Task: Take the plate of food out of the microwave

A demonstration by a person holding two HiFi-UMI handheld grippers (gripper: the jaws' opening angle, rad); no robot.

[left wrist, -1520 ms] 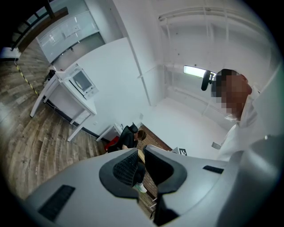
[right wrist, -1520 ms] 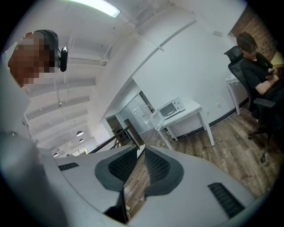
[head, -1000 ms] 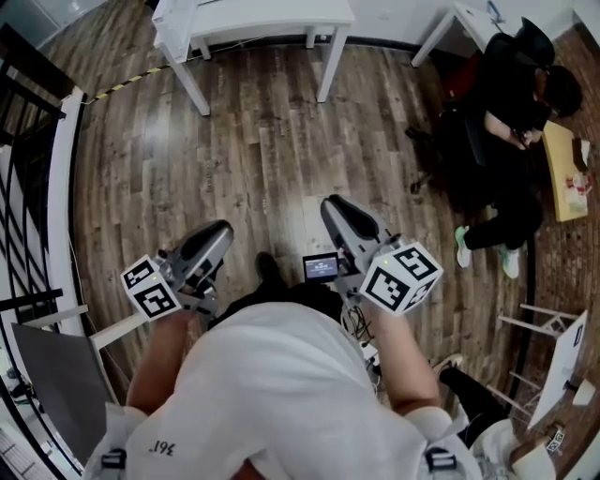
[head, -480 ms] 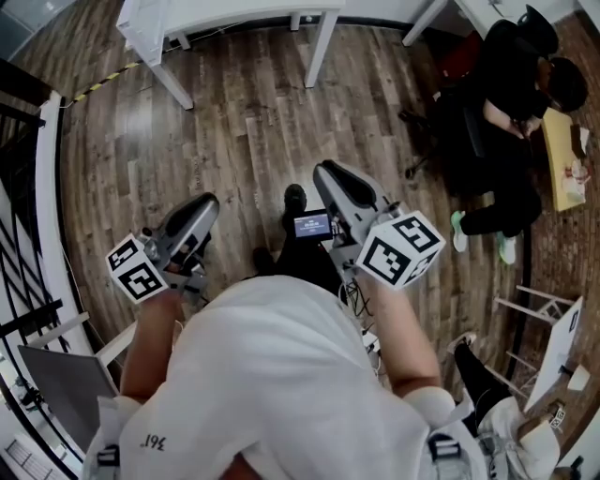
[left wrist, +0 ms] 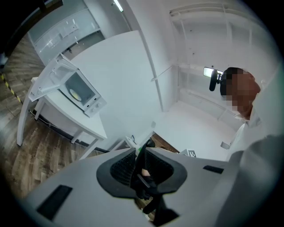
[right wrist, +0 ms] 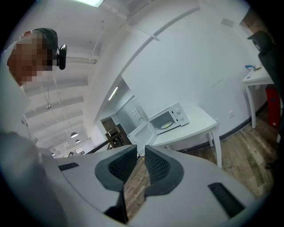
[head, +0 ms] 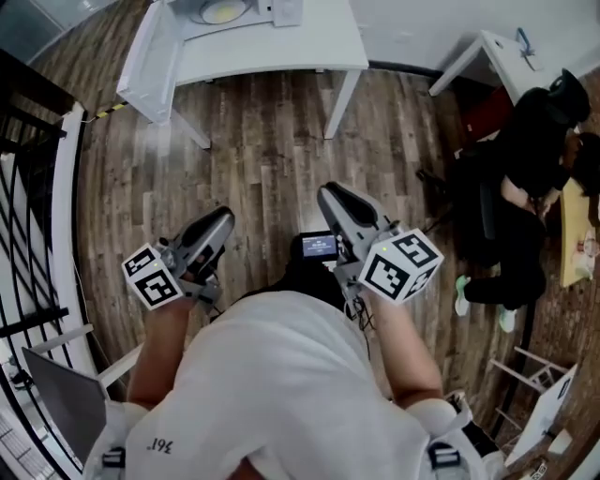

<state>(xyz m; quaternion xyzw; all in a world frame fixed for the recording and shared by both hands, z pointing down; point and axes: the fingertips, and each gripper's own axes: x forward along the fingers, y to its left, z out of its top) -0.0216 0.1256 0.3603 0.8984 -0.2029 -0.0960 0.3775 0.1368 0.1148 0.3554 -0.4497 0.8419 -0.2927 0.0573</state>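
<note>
Head view, floor (head: 272,159) reaching table edge (head: 281,66), microwave door (head: 148,56) probably open

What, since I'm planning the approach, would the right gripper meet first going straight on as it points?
Nothing close: the right gripper faces wood floor, then probably the microwave's open door at the edge of the white table, though depth is unclear.

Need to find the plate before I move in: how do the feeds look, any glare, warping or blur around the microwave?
Head view: heavy fisheye bends the floor boards; microwave clipped at the top edge. Left gripper view: dark rounded corners, white wall washed out, plate only a pale spot inside. Right gripper view: same dark corners, microwave small but sharp.
</note>
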